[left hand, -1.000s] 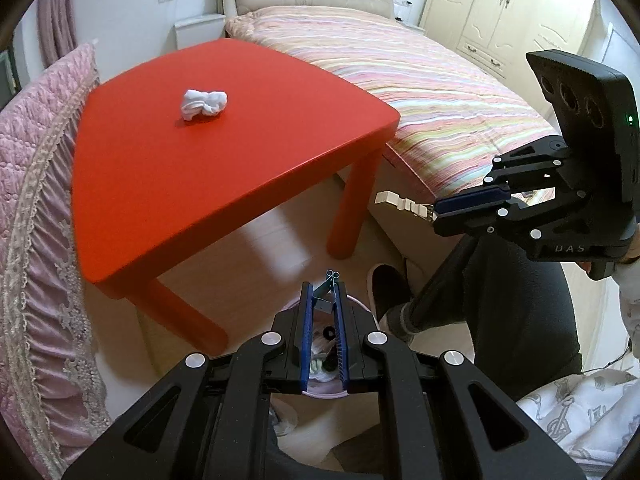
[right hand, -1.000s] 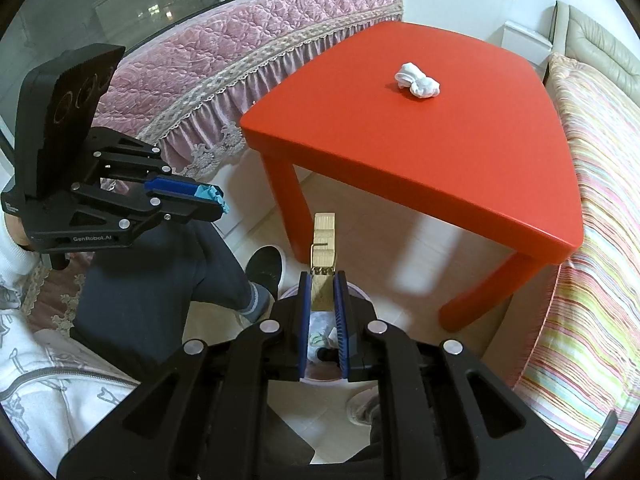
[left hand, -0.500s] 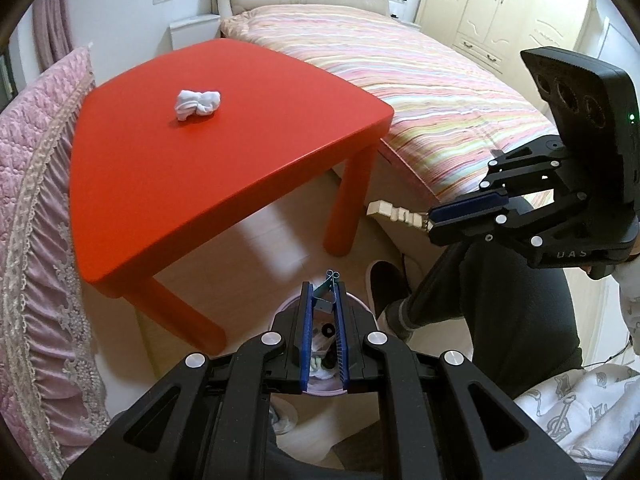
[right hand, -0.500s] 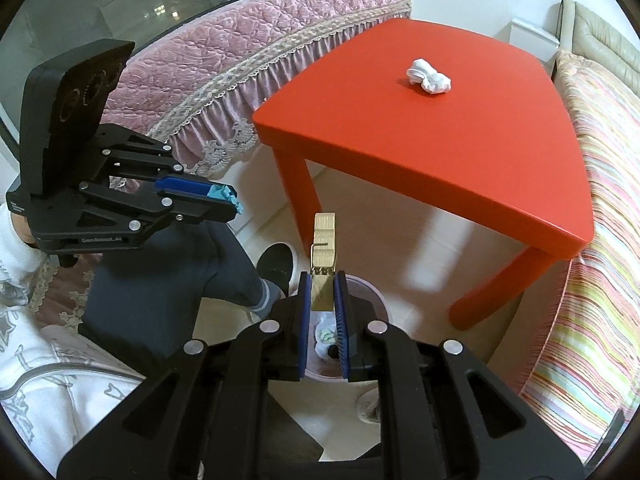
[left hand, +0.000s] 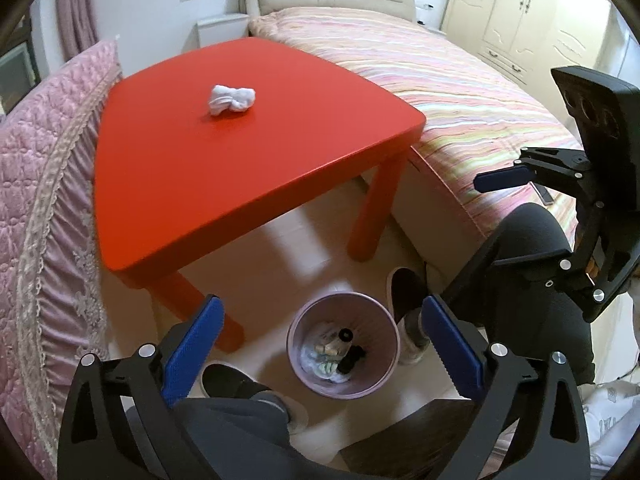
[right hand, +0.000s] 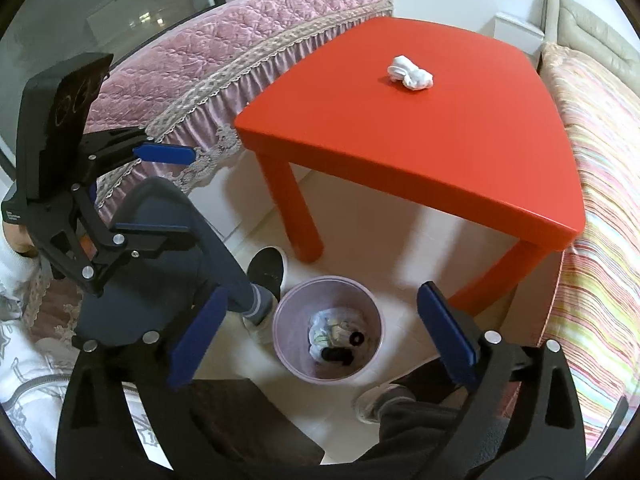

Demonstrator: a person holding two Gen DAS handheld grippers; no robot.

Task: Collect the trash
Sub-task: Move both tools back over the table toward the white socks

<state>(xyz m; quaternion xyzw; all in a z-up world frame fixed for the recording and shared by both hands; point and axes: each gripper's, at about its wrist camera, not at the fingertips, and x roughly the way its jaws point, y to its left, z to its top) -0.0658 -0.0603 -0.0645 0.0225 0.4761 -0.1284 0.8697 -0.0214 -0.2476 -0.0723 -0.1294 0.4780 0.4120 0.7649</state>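
A pale purple trash bin (left hand: 379,376) stands on the floor below both grippers and holds several pieces of trash; it also shows in the right wrist view (right hand: 288,352). A crumpled white tissue (left hand: 232,98) lies on the red table (left hand: 224,168), also seen in the right wrist view (right hand: 411,73). My left gripper (left hand: 320,344) is open and empty above the bin. My right gripper (right hand: 324,336) is open and empty above the bin too.
A pink quilted bed (left hand: 36,184) flanks the table on one side, a striped bed (left hand: 460,92) on the other. The person's legs and shoes (left hand: 404,292) stand beside the bin. Wardrobes (left hand: 532,20) line the far wall.
Both grippers opened. The left let go of a small teal piece and the right let go of a wooden clothespin. Both pieces have left the jaws.
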